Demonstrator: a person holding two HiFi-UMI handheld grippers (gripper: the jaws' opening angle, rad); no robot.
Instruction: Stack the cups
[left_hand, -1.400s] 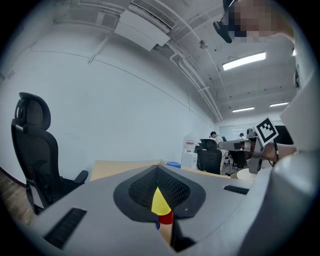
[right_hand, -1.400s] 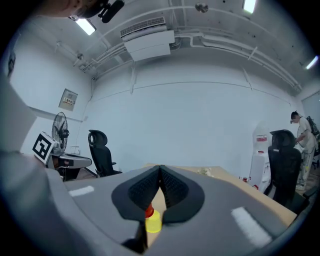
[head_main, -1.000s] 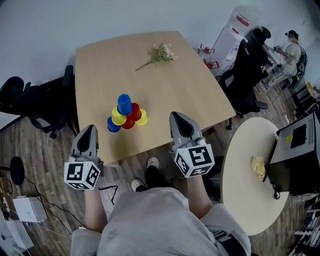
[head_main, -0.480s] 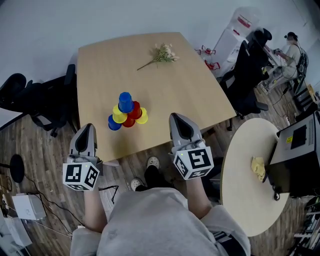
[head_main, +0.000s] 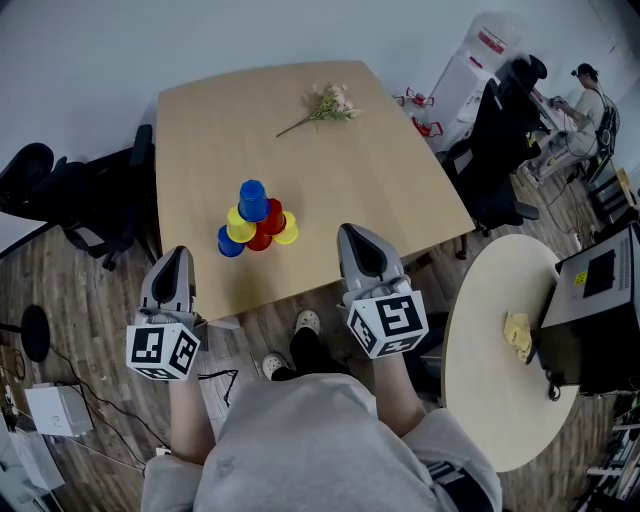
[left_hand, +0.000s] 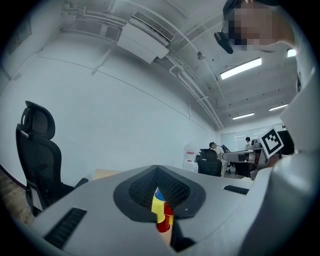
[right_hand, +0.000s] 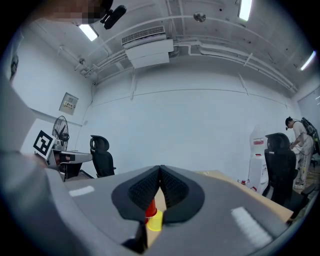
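Head view showed a small pyramid of coloured plastic cups (head_main: 256, 228) standing on a pale wooden table (head_main: 340, 175), toward its near edge. A blue plastic cup (head_main: 252, 200) crowned the stack, with a yellow cup (head_main: 239, 230) and a red cup (head_main: 270, 220) beneath it. Another blue cup (head_main: 229, 243), a second red cup (head_main: 258, 242) and a second yellow cup (head_main: 286, 233) sat at the base. The left gripper (head_main: 176, 256) and the right gripper (head_main: 355, 238) were held by the table's near edge, one to each side of the pyramid and apart from it, both pointing toward the table.

Each gripper's own view showed its ribbed black pads pressed together with nothing clamped between them. The cups appeared only as slivers of colour on the table beyond, through the notch under the pads.

A sprig of dried flowers (head_main: 325, 103) lay near the table's far edge, well apart from the cups. A black office chair (head_main: 80, 205) stood on the wood-plank floor (head_main: 70, 300) at the table's left. To the right was a round pale side table (head_main: 480, 400) bearing a crumpled yellow object (head_main: 516, 335). A person (head_main: 585, 100) stood in the far right corner of the room.
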